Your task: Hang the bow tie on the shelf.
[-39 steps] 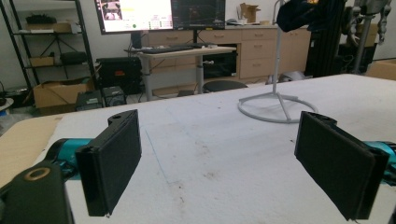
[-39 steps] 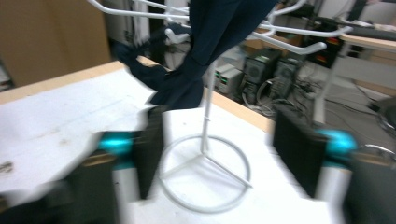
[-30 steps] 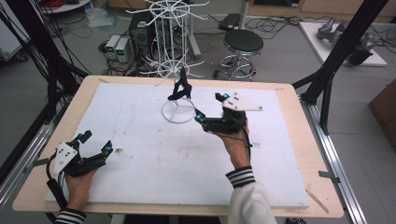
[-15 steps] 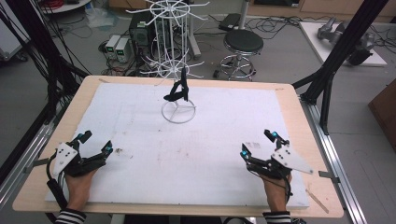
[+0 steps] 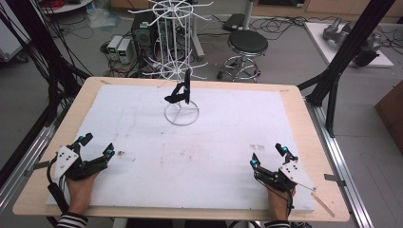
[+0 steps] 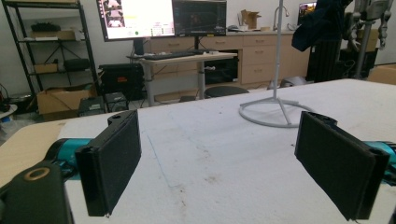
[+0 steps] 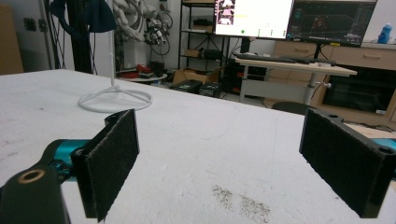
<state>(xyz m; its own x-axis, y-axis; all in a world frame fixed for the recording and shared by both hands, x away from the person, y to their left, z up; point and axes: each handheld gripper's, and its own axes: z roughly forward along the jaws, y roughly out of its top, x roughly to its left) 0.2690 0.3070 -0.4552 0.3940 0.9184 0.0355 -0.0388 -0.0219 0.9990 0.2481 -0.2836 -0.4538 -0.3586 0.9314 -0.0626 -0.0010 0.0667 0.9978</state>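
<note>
We are resting both grippers, left (image 5: 97, 148) and right (image 5: 269, 155), jaws wide and empty; the black item (image 5: 179, 93) is hanging on the rack (image 5: 180, 71). Next, we judge, is nothing but waiting.

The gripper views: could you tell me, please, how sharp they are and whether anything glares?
Left gripper view: the near black jaws look soft, the white stand base is fairly crisp, and the lit monitor is washed out. Right gripper view: the jaws are soft too, the stand ring is clear, and the bright screen glares.
</note>
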